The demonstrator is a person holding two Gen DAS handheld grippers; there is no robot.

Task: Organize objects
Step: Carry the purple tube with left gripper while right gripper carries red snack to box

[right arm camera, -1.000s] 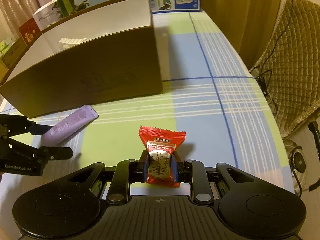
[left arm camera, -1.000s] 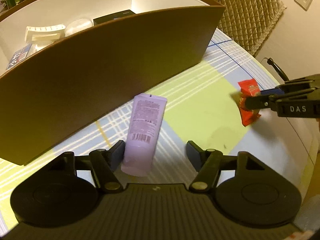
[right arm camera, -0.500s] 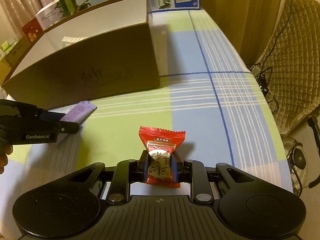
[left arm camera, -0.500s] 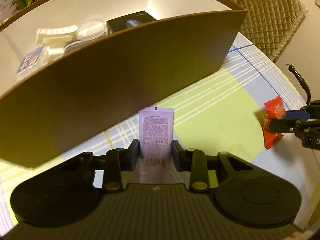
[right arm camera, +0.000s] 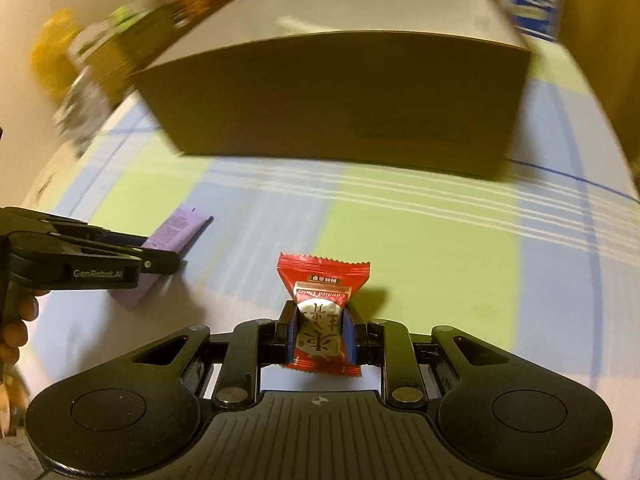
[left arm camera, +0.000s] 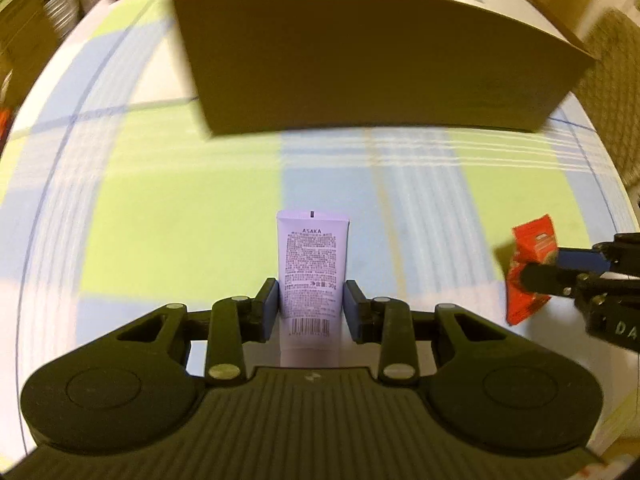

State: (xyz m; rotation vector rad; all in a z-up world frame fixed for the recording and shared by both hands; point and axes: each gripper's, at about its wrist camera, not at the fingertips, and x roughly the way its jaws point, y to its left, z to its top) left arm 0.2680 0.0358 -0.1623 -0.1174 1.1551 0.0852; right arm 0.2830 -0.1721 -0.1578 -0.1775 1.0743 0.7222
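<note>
Across the bench [left arm camera: 168, 216], under its green-and-blue plaid cloth, the large brown cardboard box [left arm camera: 372, 68] fills the far side of both wrist views, its open top facing up and its white inner wall showing. A second ago the left tongs [left arm camera: 312, 308] were spread around the lilac ASAKA tube [left arm camera: 312, 264] as it lay flat beside the box; now their blue pads are pressed against the tube's sides and it stands clear of the cloth, crimped end forward. The right tongs [right arm camera: 319, 338] keep their pinch on the red candy packet [right arm camera: 322, 308], which is likewise held off the bench. Both views have swung to face the box's long wall, and the background is streaked with motion blur. With each pair of tongs now loaded, the pick-ups look finished; what probably remains is to carry tube and candy over the box rim and let them go inside.
</note>
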